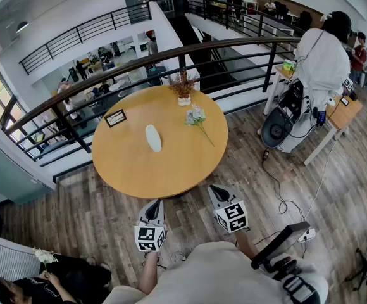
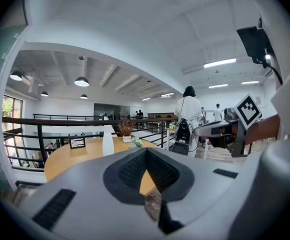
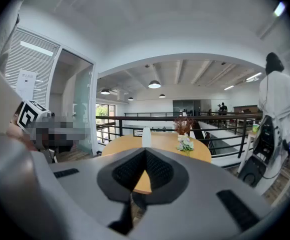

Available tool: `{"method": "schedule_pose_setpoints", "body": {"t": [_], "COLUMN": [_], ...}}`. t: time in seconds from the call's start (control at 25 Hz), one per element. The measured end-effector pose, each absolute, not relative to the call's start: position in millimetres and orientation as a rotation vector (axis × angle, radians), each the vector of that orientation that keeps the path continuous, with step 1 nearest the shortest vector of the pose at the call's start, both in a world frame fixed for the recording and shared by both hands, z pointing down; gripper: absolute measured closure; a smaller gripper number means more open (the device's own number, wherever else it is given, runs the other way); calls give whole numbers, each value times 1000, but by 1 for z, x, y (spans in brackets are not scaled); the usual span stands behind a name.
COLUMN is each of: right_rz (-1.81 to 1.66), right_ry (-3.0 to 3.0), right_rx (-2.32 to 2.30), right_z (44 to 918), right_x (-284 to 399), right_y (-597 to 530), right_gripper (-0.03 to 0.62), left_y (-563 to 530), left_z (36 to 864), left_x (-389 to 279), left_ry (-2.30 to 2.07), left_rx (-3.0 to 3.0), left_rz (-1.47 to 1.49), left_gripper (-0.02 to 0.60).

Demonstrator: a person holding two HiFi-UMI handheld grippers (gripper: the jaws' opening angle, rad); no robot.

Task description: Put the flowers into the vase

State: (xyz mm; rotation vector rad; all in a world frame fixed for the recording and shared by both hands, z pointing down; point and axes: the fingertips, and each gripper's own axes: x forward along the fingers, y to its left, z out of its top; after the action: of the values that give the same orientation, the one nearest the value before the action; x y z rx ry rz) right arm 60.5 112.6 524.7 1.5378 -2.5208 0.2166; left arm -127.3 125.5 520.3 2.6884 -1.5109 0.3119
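A white vase (image 1: 152, 138) stands upright near the middle of the round wooden table (image 1: 126, 163). A bunch of pale flowers (image 1: 196, 116) lies flat on the table to the vase's right, its stem pointing toward me. Both grippers hang short of the table's near edge, over the floor. My left gripper (image 1: 154, 203) and my right gripper (image 1: 214, 190) are both shut and hold nothing. In the left gripper view the vase (image 2: 107, 144) and the flowers (image 2: 136, 143) show beyond the closed left gripper (image 2: 146, 170). The right gripper view shows the vase (image 3: 146, 137) and the flowers (image 3: 186, 144) past the closed right gripper (image 3: 145, 171).
A small pot of dried plants (image 1: 183, 88) and a framed card (image 1: 115, 117) stand at the table's far side, by a black railing (image 1: 234, 43). A person in white (image 1: 319, 68) stands at a desk on the right. Cables (image 1: 285, 201) trail over the wooden floor.
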Motion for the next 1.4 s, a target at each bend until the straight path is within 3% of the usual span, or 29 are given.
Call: {"method": "schedule_pose_setpoints", "body": {"t": [0.64, 1.4], "right_rz": [242, 273], "right_ry": [-2538, -2592], "right_rx": [1496, 1367], "right_z": [534, 554], "right_x": [52, 89], "right_y": [119, 122], "right_gripper": [586, 586], "left_y": [133, 139], "left_z": [530, 540], "left_x": [-127, -84], "left_ry": [-1506, -1618], "left_rx": [2676, 2592], "left_rz": [316, 387], "left_gripper": [575, 575]}}
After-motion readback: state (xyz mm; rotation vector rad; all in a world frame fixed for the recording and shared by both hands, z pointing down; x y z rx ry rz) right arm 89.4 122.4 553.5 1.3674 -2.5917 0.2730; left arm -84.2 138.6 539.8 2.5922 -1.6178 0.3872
